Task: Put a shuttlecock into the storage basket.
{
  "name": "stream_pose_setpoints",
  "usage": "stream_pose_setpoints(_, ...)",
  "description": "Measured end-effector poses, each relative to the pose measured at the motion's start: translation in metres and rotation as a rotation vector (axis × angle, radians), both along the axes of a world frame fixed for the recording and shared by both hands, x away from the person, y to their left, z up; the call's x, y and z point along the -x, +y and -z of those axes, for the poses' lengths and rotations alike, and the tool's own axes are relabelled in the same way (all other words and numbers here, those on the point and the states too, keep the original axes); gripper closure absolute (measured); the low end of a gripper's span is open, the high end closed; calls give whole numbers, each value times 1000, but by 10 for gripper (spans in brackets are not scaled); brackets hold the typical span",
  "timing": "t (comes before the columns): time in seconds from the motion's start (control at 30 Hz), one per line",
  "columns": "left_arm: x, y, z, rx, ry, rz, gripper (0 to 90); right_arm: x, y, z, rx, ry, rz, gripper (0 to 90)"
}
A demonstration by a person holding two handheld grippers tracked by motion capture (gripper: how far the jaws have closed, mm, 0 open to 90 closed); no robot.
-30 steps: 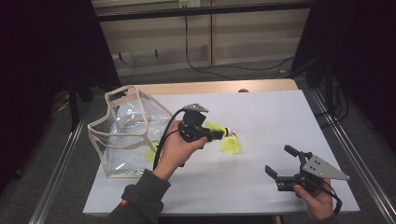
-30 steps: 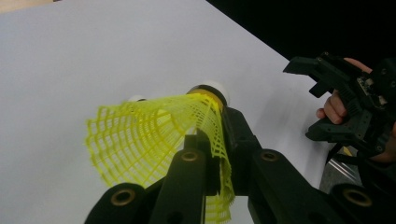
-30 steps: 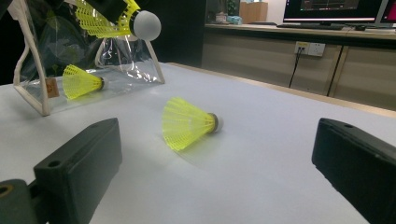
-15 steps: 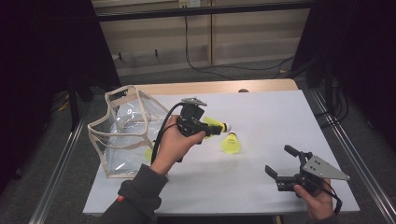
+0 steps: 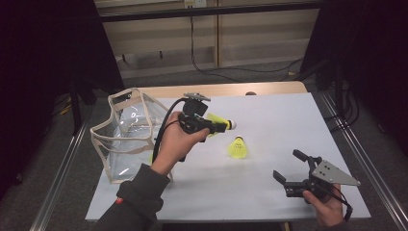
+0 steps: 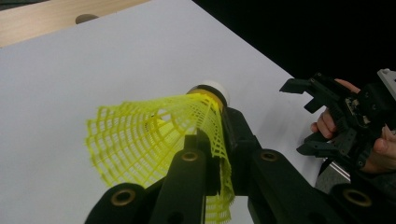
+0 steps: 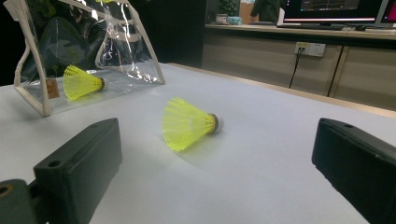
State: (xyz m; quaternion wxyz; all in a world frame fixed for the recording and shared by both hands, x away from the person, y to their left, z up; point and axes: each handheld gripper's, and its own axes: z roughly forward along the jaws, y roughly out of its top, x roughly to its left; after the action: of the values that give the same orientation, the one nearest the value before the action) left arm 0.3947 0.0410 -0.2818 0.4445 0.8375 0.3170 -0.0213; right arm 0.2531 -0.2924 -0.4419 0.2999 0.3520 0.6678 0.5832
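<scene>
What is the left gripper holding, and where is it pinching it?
The left gripper holds a yellow shuttlecock, pinched by the wall of its mesh skirt; the white cork tip points away. The right gripper holds nothing.

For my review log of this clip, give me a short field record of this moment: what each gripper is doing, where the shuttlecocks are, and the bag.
left gripper: shut on the mesh skirt of a yellow plastic shuttlecock with white cork, held above the table
right gripper: open, holds nothing, low over the near right of the white table
second yellow shuttlecock: lying on the table, between the grippers
third yellow shuttlecock: lying inside the bag
clear plastic bag with beige trim: at the table's left, mouth open
</scene>
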Motion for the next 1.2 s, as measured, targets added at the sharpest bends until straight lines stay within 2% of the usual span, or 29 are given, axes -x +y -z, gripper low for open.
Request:
stream_pose_setpoints(0.2,-3,2,-10,10,0,-2,869,0,0,0,0,0,0,15)
stream_pose_setpoints(0.27,-4,3,-13,-6,-8,-6,869,0,0,0,0,0,0,15)
stream_pose_setpoints(0.37,-6,5,-16,-4,-11,-18,869,0,0,0,2,0,-1,15)
stream_pose_setpoints(0.97,-12,15,-25,-22,-11,-35,870,-1,0,1,1,2,1,15)
stream_pose_setpoints(1.2,-16,23,-31,-11,-6,-61,871,-1,0,1,-1,3,1,14)
